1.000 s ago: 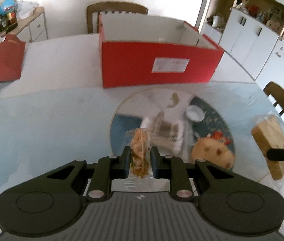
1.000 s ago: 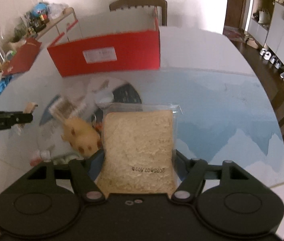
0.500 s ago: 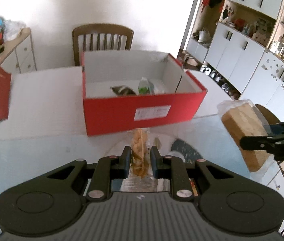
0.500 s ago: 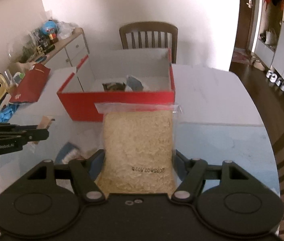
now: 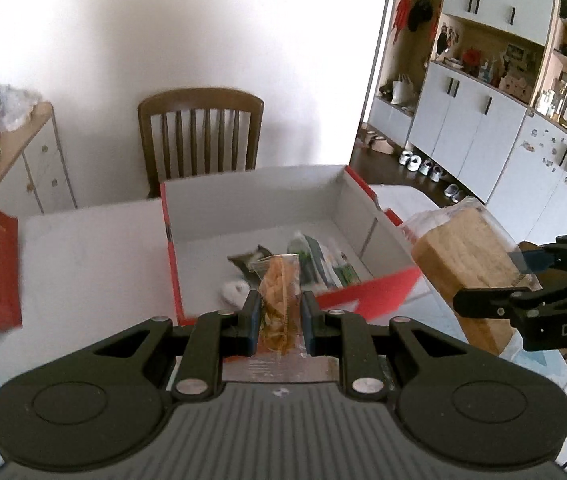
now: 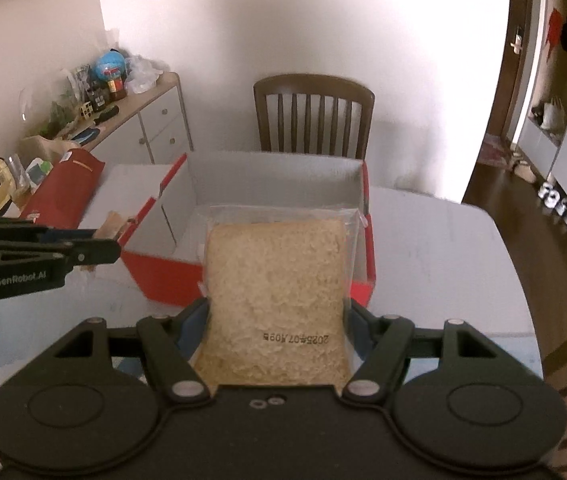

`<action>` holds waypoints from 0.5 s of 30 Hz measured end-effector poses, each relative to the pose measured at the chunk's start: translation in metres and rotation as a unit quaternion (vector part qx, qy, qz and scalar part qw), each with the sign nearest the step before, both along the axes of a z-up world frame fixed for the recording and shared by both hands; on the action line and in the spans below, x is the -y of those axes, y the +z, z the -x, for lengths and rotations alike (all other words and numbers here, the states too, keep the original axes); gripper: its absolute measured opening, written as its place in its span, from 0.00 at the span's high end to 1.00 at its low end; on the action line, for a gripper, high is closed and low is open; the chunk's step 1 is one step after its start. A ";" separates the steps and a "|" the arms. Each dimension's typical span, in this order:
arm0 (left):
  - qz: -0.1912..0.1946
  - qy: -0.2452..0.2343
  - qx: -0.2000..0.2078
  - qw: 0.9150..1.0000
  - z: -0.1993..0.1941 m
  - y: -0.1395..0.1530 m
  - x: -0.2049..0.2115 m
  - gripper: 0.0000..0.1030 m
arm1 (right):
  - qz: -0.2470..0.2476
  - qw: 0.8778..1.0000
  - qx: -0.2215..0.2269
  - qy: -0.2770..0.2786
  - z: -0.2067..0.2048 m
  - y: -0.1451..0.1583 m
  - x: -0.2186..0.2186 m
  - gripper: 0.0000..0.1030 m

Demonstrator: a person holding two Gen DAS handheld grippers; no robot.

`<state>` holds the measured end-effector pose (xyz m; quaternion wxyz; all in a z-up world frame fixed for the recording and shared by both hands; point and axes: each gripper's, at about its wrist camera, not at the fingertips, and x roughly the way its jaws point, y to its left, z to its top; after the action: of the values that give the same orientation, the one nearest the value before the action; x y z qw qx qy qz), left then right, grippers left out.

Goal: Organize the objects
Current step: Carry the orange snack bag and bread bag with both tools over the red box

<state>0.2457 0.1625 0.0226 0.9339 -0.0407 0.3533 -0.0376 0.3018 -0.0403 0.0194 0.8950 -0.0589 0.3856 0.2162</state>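
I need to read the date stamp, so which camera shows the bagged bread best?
The right wrist view: the bagged bread fills the centre, broad face and stamp toward the camera. The left wrist view shows it only at an angle near the edge.

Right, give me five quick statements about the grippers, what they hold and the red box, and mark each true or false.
1. The left gripper is shut on a small snack packet. True.
2. The right gripper holds a glass bottle. False: it grips a clear-wrapped bread pack.
3. The red box is empty. False: a few packets and a small white thing already lie inside it.
4. A wooden chair stands behind the box at the far side of the table. True.
5. The bread pack already rests on the floor of the box. False: it is held up in the gripper.
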 end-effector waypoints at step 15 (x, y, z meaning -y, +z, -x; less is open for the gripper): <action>-0.059 -0.017 -0.022 0.998 -0.078 -0.013 -0.008 0.81 | 0.024 1.000 -0.002 -0.012 -0.074 -0.015 -0.032 0.32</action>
<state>0.3233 0.1702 0.0095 0.9259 0.0196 0.3760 -0.0319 0.3759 -0.0080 0.0048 0.8951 -0.0755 0.3929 0.1966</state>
